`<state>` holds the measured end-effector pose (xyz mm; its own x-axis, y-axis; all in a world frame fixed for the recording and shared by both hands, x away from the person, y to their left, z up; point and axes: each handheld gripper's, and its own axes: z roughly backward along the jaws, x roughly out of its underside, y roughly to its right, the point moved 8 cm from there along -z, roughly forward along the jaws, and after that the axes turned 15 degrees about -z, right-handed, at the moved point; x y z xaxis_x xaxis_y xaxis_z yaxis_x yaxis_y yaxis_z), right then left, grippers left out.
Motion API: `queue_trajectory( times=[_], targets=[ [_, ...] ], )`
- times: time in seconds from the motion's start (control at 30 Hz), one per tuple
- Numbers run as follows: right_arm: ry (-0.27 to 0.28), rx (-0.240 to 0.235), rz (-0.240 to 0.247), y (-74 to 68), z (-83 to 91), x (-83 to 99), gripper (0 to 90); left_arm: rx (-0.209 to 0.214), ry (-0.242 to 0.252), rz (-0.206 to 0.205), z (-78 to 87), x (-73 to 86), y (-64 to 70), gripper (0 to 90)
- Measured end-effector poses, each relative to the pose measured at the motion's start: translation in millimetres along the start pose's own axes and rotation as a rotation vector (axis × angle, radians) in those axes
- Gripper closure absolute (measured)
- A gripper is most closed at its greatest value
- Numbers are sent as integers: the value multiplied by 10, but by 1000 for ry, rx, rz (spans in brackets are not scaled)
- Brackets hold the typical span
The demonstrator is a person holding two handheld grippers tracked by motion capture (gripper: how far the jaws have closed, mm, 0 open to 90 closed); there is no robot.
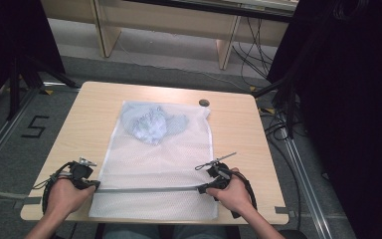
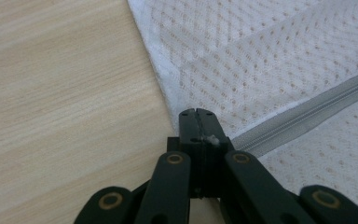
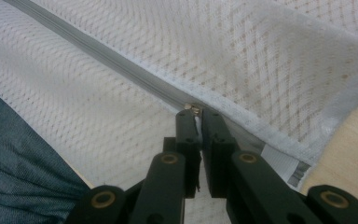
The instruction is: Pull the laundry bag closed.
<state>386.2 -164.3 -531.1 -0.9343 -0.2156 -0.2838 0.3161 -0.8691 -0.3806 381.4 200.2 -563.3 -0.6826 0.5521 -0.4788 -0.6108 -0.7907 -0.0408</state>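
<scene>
A white mesh laundry bag lies flat on the wooden table, with a pale blue garment bunched inside its far end. A grey zipper runs across the bag near the front edge. My left gripper is shut on the bag's left edge, right where the zipper ends. My right gripper is at the zipper's right end. Its jaws are shut on the small metal zipper pull, beside the bag's white label.
A small dark round object sits on the table at the bag's far right corner. The bag's near edge hangs over the table front above the person's jeans. Black stands and cables crowd the floor to the right.
</scene>
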Motion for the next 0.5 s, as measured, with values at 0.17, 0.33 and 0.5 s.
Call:
queue_trajectory(
  times=[0.17, 0.33, 0.5],
  targets=[
    [6, -10, 2, 23, 5, 0, 870, 2, 2, -2, -2, -2, 2, 897],
    [9, -11, 0, 45, 25, -6, 870, 2, 1, -2, -1, 0, 0, 897],
    [7, -7, -23, 72, 40, 6, 869, 2, 3, -1, -1, -1, 1, 897]
  ],
)
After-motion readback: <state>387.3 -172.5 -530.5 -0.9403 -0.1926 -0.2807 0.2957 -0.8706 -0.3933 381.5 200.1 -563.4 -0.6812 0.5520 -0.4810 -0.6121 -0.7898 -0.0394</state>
